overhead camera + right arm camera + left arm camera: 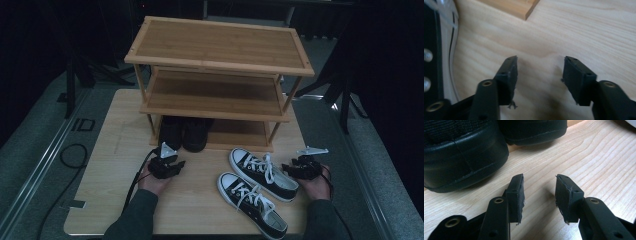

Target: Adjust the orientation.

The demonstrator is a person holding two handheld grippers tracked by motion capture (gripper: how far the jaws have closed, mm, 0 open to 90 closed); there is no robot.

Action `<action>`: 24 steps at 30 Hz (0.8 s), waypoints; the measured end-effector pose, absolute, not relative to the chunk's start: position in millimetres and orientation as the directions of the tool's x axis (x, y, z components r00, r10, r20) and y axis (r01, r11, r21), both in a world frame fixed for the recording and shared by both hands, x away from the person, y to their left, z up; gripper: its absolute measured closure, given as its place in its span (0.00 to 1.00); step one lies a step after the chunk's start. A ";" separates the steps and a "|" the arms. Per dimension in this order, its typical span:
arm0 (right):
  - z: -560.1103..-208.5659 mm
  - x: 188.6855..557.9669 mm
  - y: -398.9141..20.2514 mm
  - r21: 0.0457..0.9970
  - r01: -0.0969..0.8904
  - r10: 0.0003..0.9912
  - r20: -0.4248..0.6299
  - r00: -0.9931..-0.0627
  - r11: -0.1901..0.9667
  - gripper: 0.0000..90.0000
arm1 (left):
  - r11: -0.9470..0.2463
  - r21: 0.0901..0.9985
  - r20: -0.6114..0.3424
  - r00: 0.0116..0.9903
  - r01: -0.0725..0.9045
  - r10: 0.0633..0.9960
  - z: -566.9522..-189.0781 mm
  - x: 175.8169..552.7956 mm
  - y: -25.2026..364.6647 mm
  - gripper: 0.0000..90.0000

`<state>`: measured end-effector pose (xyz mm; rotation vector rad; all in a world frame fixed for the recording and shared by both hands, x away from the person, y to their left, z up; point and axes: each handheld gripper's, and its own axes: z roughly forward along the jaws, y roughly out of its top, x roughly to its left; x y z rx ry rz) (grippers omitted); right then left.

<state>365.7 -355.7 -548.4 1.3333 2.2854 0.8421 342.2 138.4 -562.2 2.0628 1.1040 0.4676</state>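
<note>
With jaws standing wide and empty, the left gripper [169, 165] is sitting beside the black leather shoes [183, 133] while the right gripper [300, 167] is nearing the black-and-white canvas sneakers [262, 172], seemingly for shelving.

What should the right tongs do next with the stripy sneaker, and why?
Probably slide the right tongs sideways onto the nearer sneaker and close on its rim. They stand open with nothing between them, right beside that shoe, and the black shoes already sit on the rack's bottom shelf, so this pair likely goes up next.
</note>
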 end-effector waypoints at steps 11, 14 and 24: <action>-518.7 350.0 -355.9 0.615 0.628 0.811 -0.031 -0.584 0.476 0.70 | -0.379 0.749 0.005 0.567 0.543 0.824 -564.0 339.2 134.9 0.65; -508.1 347.0 -351.1 0.609 0.608 0.787 -0.044 -0.616 0.510 0.78 | -0.368 0.749 -0.008 0.563 0.551 0.826 -564.1 340.0 135.9 0.64; -473.7 331.3 -331.1 0.598 0.521 0.695 -0.086 -0.714 0.609 0.85 | -0.390 0.749 0.026 0.564 0.536 0.825 -564.0 337.7 133.3 0.63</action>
